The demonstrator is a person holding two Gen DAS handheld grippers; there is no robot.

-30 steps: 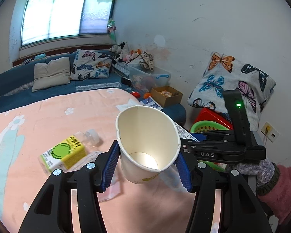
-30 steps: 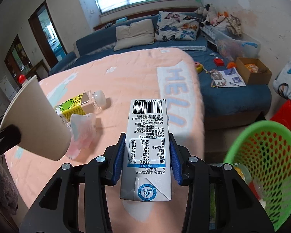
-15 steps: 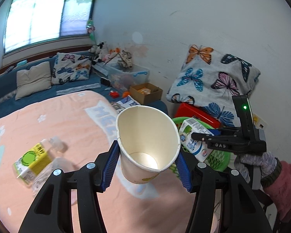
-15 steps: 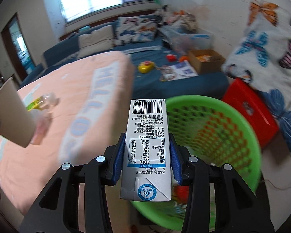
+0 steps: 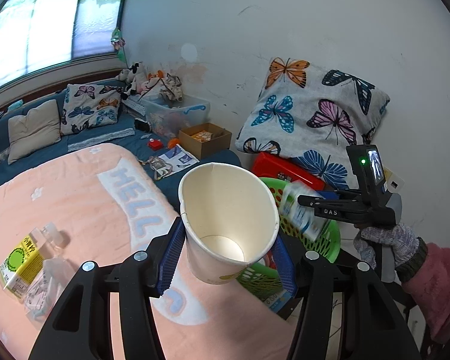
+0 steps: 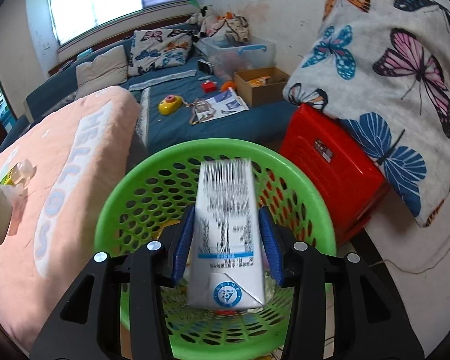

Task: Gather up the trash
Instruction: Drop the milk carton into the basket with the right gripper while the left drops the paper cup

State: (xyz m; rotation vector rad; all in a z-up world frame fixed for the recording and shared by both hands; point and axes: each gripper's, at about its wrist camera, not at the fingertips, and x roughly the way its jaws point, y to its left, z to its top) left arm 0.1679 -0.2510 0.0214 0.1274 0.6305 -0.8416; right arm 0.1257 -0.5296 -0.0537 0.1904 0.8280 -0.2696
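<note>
**Carton dropping into the green basket while the cup waits its turn**

Because the green basket point(image 6: 216, 162) is sitting on the floor just beside the bed point(image 6: 60, 150), the person is holding the right tool point(image 6: 225, 240) directly above its open mouth, pointing steeply down. Its jaws are opening, and the white milk carton point(image 6: 225, 234) between the blue pads point(image 6: 183, 240) is blurring, so it is probably slipping free into the basket, where other scraps are already lying. A gap is showing on each side of the carton, so the pads are no longer pressing on it.

The left tool point(image 5: 228, 258) is pinching a white paper cup point(image 5: 228, 210) by its lower wall, mouth tilted toward the camera, and is hovering over the bed's edge near the basket, likely so the cup can follow once the carton is clear. The gloved hand point(image 5: 387, 243) is gripping the right tool's handle beside it.

On the pink blanket point(image 5: 75, 210), a yellow-green drink carton point(image 5: 21, 264) and a clear plastic bottle point(image 5: 51, 234) are lying together, well apart from the basket, awaiting collection.
</note>
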